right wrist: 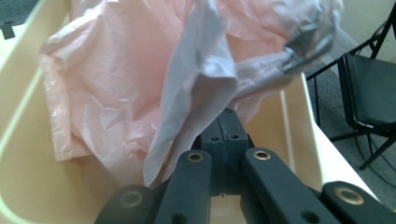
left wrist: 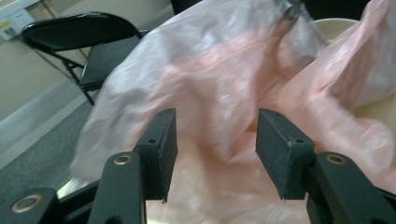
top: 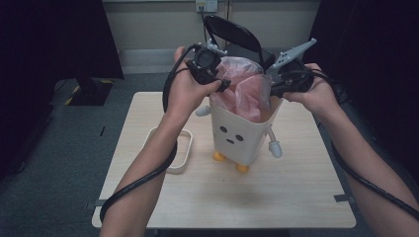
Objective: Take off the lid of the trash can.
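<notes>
On the table (top: 296, 197) stands a cream bin (top: 236, 136) with a drawn face, small arms and orange feet, and a pink bag (top: 244, 91) bulges out of its top. At the bin's left rim the left gripper (top: 223, 83) hangs over the bag; in the left gripper view its jaws stand apart, the pink film (left wrist: 219, 88) lying between and beyond the pads (left wrist: 161, 140) without being pressed. At the right rim the right gripper (top: 276, 84) has its jaws brought together; in the right gripper view a fold of the bag (right wrist: 201, 84) runs down beside the closed tips (right wrist: 226, 126), and whether film is pinched between them I cannot tell. Left of the bin lies a white ring-shaped frame (top: 184, 150), flat on the table. Behind the table stands a black folding chair (top: 237, 32).
</notes>
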